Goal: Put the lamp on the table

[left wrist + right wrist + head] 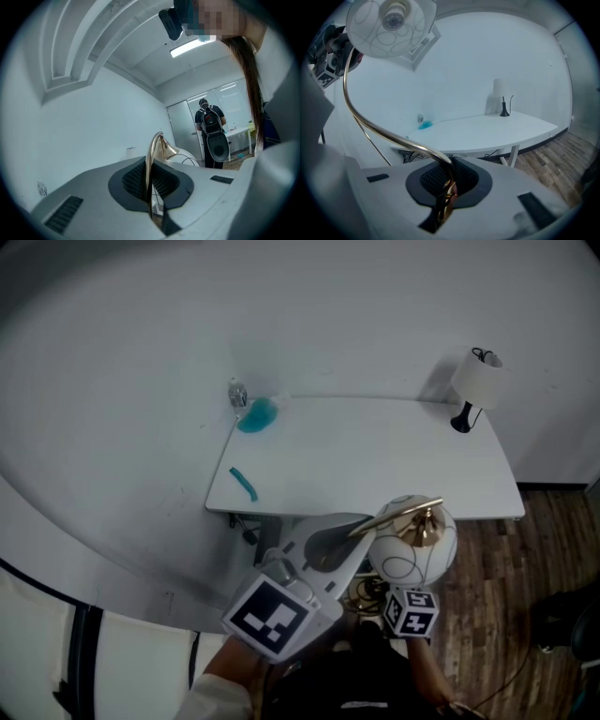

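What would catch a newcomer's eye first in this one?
The lamp, a white globe on a curved brass arm, is held in the air before the white table, with the left gripper and right gripper both clamped on that arm. A second lamp stands on the table's far right corner.

Rm was plain: white wall point(328, 315) behind a white rect. table point(375, 456), which stood close against it. Floor point(506, 596) was dark wood planks, seen rt of & below the table's edge. A small table lamp point(475, 385), white shade, black base, stood at the table's far rt corner, near the wall. Table leg point(514, 152) was white; cables point(410, 157) hung under its left end. Overhead, ceiling point(79, 47) was white w/ stepped moulding & a lit strip light point(192, 46). Far end had glass panels point(232, 101) & another white desk point(239, 133).
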